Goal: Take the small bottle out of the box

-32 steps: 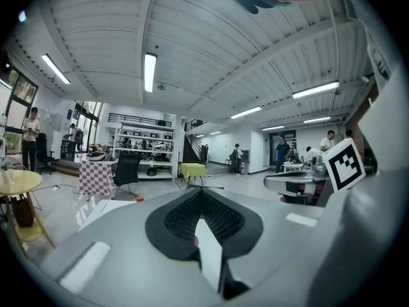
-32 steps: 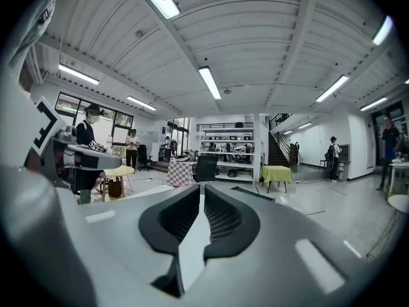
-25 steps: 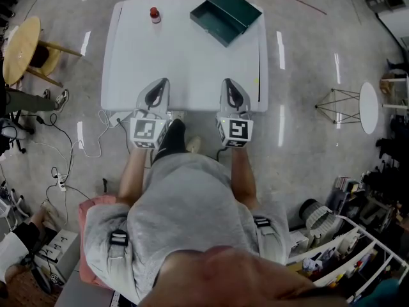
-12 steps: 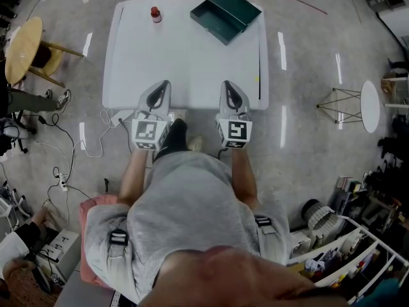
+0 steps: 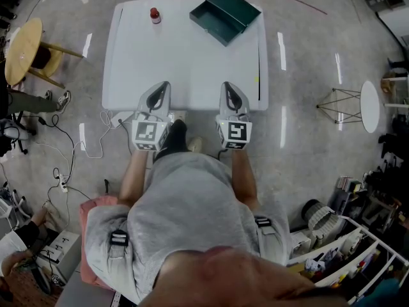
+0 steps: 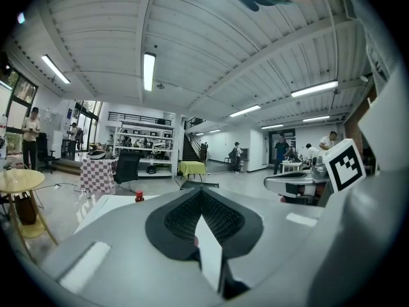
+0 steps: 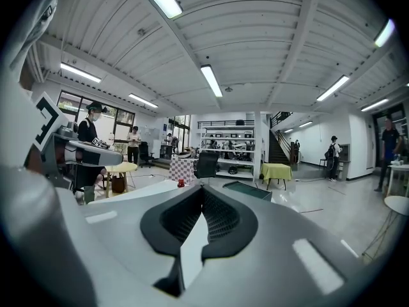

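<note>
The small red bottle stands upright on the far left of the white table, outside the box. The dark green box lies open at the far right of the table. Both grippers hover side by side at the table's near edge, far from both things. My left gripper is shut with nothing in it, and my right gripper is likewise shut and empty. In the left gripper view the bottle shows far ahead, left of the jaws. The right gripper view shows the bottle and the box beyond the jaws.
A round wooden table with a chair stands left of the white table, and cables run over the floor. A small white round table and a wire stand sit to the right. People stand in the hall behind.
</note>
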The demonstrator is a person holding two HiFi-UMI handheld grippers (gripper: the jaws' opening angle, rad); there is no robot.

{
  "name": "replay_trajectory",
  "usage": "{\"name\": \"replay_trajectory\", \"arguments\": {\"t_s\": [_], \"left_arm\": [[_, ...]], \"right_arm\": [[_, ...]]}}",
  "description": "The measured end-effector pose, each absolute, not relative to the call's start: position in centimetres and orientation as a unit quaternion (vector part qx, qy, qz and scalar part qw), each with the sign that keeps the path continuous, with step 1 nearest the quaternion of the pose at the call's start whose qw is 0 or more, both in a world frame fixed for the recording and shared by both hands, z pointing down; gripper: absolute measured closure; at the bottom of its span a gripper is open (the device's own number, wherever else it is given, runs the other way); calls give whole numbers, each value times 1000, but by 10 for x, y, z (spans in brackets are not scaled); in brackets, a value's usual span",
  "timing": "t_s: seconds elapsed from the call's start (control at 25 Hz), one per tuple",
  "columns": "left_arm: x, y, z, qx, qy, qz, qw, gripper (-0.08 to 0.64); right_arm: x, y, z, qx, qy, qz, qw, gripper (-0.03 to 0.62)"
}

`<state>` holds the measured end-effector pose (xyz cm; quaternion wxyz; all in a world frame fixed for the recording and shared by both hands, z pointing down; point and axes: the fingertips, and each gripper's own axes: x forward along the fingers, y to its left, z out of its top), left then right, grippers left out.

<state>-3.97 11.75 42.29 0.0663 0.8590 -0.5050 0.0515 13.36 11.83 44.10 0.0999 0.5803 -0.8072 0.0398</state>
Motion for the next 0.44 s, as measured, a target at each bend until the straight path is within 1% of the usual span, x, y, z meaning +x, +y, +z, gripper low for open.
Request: {"name": "replay_trajectory", "arguments": {"t_s": [0.44], "left_arm": [[-36,116,421,860,-503,52,65,549]], "right_arm": [[135,116,445,580,-807,37,102,589]]}}
